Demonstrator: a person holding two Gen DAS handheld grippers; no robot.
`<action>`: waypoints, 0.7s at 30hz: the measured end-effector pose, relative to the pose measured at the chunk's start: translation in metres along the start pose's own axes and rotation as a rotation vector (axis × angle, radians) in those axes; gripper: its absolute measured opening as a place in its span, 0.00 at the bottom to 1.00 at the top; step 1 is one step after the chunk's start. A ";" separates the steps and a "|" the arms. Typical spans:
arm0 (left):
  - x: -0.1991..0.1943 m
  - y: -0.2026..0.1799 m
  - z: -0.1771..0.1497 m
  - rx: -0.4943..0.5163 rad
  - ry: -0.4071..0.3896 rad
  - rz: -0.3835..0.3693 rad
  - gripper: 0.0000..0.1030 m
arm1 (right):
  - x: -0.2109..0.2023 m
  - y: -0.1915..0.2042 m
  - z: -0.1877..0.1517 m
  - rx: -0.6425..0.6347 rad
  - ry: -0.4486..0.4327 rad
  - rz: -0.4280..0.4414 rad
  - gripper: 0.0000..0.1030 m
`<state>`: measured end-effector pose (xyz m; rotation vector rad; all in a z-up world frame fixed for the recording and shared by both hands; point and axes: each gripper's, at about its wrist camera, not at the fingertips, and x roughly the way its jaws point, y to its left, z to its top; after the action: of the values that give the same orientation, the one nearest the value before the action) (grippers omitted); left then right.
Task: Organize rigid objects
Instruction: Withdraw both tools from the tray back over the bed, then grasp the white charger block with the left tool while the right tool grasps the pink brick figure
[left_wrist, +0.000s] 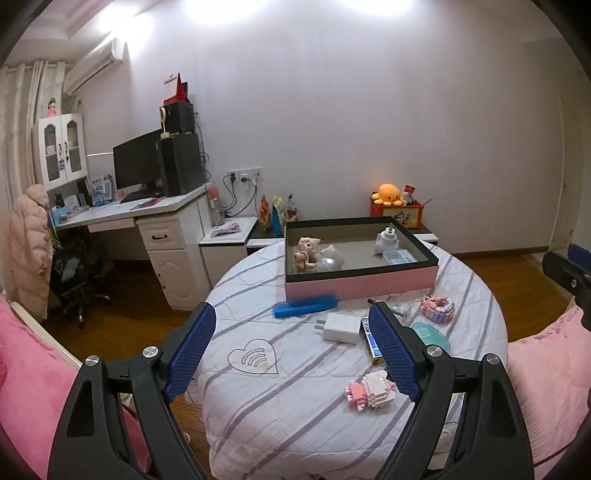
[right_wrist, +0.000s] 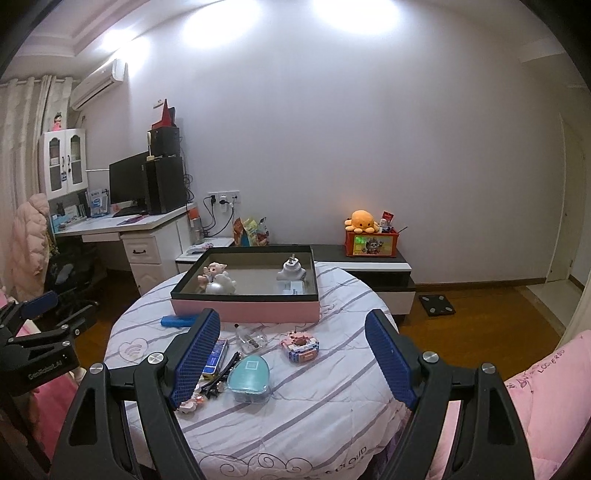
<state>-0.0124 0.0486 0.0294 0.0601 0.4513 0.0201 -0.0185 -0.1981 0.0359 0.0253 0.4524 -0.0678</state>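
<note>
A pink box (left_wrist: 360, 282) with a dark inside stands at the far side of the round table (left_wrist: 258, 417); it also shows in the right wrist view (right_wrist: 243, 310). In it lie a cat figurine (left_wrist: 306, 251), a grey toy (left_wrist: 332, 260) and a white adapter (left_wrist: 386, 240). In front of it lie a blue case (left_wrist: 304, 305), a white charger (left_wrist: 341, 328), a teal case (right_wrist: 249, 376), a pink brick model (right_wrist: 300, 346), a glass bulb (right_wrist: 251, 338) and a pink-white brick figure (left_wrist: 371, 391). My left gripper (left_wrist: 291, 350) is open above the near table. My right gripper (right_wrist: 291, 358) is open, empty.
A white desk (left_wrist: 155, 218) with a monitor stands at the left. A low cabinet (right_wrist: 373, 273) with an orange toy box stands behind the table. Pink bedding (right_wrist: 543, 398) lies at both sides. A black scale (right_wrist: 437, 304) lies on the wooden floor.
</note>
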 end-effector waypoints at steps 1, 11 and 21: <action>0.001 -0.001 0.000 0.001 0.002 -0.005 0.84 | 0.000 0.001 0.000 0.001 -0.001 -0.002 0.80; 0.021 -0.004 0.003 0.007 0.042 -0.008 0.84 | 0.012 -0.002 -0.001 0.014 0.025 -0.001 0.80; 0.084 -0.024 0.005 0.060 0.163 -0.041 0.87 | 0.083 -0.011 -0.006 -0.004 0.189 -0.048 0.80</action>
<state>0.0656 0.0272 -0.0039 0.1086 0.6162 -0.0292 0.0522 -0.2137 -0.0061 0.0174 0.6423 -0.1124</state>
